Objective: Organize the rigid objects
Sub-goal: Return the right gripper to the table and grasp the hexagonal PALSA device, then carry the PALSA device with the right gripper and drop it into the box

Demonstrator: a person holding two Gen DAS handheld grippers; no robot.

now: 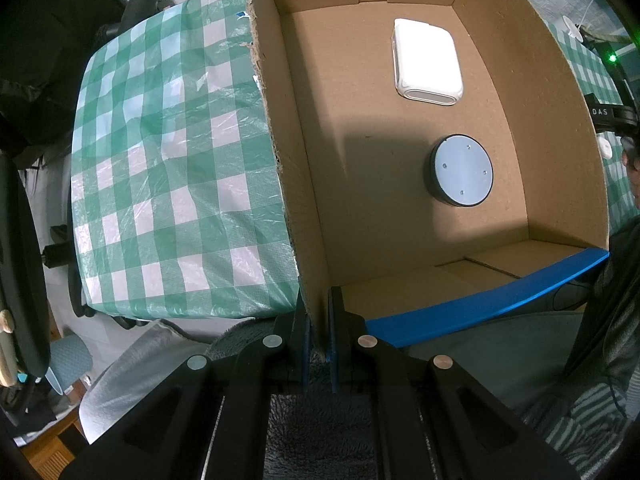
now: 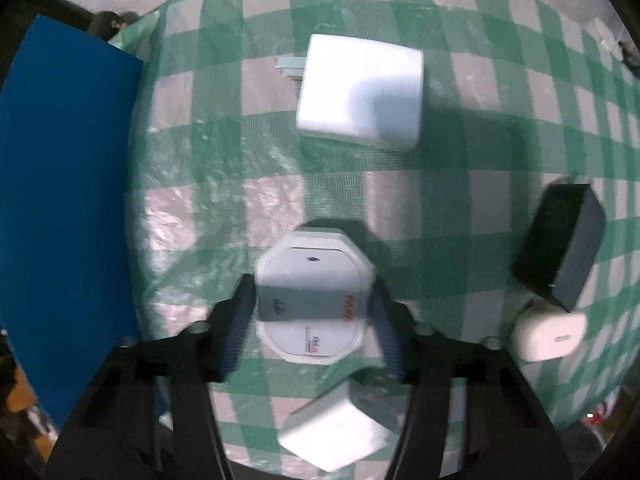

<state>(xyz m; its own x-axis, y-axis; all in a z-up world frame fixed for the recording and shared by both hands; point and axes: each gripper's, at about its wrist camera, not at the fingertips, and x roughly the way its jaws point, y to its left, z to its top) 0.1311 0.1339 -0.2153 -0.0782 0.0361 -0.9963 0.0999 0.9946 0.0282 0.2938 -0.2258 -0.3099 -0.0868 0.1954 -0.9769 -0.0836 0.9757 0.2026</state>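
Note:
In the left wrist view my left gripper (image 1: 319, 336) is shut on the near left wall of an open cardboard box (image 1: 288, 168). Inside the box lie a white rectangular device (image 1: 427, 62) and a round black puck with a grey face (image 1: 462, 170). In the right wrist view my right gripper (image 2: 310, 320) is closed around a white octagonal device (image 2: 314, 292), its pads on both sides; the device seems lifted just above the green checked tablecloth (image 2: 200, 200). A white plug charger (image 2: 360, 94) lies beyond it.
A black adapter (image 2: 560, 248) and a small white charger (image 2: 548, 334) lie at the right, a white cube charger (image 2: 336, 428) below the gripper. The box's blue outer wall (image 2: 68, 200) stands at the left. The box's blue rim (image 1: 480, 304) faces the person.

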